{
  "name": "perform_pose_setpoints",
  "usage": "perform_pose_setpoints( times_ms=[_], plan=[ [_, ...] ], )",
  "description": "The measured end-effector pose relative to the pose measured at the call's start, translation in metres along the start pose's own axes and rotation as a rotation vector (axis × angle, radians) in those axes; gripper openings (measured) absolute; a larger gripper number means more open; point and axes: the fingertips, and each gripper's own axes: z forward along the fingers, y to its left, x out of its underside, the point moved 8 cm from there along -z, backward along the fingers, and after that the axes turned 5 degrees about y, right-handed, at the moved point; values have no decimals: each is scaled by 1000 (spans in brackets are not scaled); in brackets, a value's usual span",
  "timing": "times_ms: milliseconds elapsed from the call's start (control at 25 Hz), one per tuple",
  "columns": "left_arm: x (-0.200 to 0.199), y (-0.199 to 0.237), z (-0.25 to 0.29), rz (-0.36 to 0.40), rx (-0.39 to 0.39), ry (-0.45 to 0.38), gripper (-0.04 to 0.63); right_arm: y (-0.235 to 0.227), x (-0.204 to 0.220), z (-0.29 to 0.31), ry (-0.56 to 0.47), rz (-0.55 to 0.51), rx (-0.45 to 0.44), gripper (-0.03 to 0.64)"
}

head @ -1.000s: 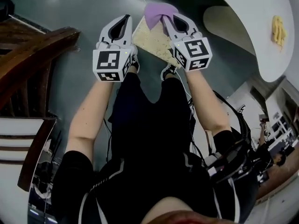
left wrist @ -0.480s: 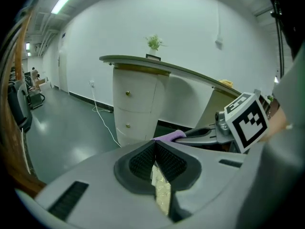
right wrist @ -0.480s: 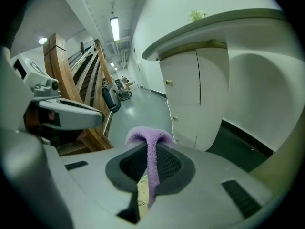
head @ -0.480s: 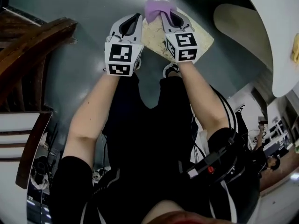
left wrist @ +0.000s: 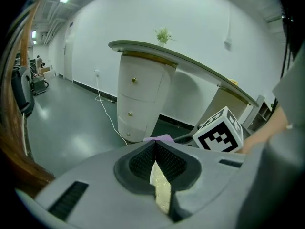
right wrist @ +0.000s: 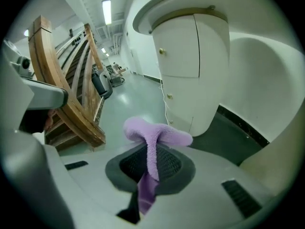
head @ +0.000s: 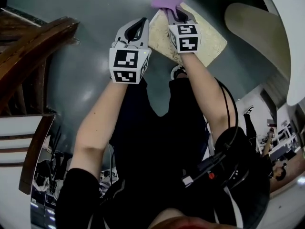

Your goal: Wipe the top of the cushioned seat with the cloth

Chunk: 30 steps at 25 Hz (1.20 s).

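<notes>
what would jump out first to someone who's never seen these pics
The purple cloth stands out most: it is pinched in the right gripper at the top of the head view, by the far corner of the pale patterned seat. The left gripper is just left of it at the seat's edge, with its jaws shut on nothing. A curved wooden frame fills the left side.

Glossy grey floor point(left wrist: 62, 128). White wall point(left wrist: 109, 18). White curved counter point(left wrist: 143, 99), plant point(left wrist: 163, 34) on top. Wooden rails point(right wrist: 71, 94) at left. Strip lights point(right wrist: 106, 11) overhead.
</notes>
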Motion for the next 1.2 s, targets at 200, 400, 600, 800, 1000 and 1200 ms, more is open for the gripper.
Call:
perform_pose_setpoints(
  times_ms=[200,400,600,800,1000,1200],
  plan=[
    [12,-6,3,4,22,19,5,-3,12,13,34,51,24,26],
    [14,-7,9,39,21,32,5,-6,13,16,50,55,41,25],
    [18,-17,8,84,25,47,5,-12,15,9,84,96,34,25],
    [22,-31,8,82,33,64,5,-24,26,-4,89,150,40,25],
    [22,-53,11,104,61,69,5,-41,42,-19,88,215,44,25],
    [20,-75,14,148,97,79,5,-63,63,-35,98,290,27,25]
  ],
)
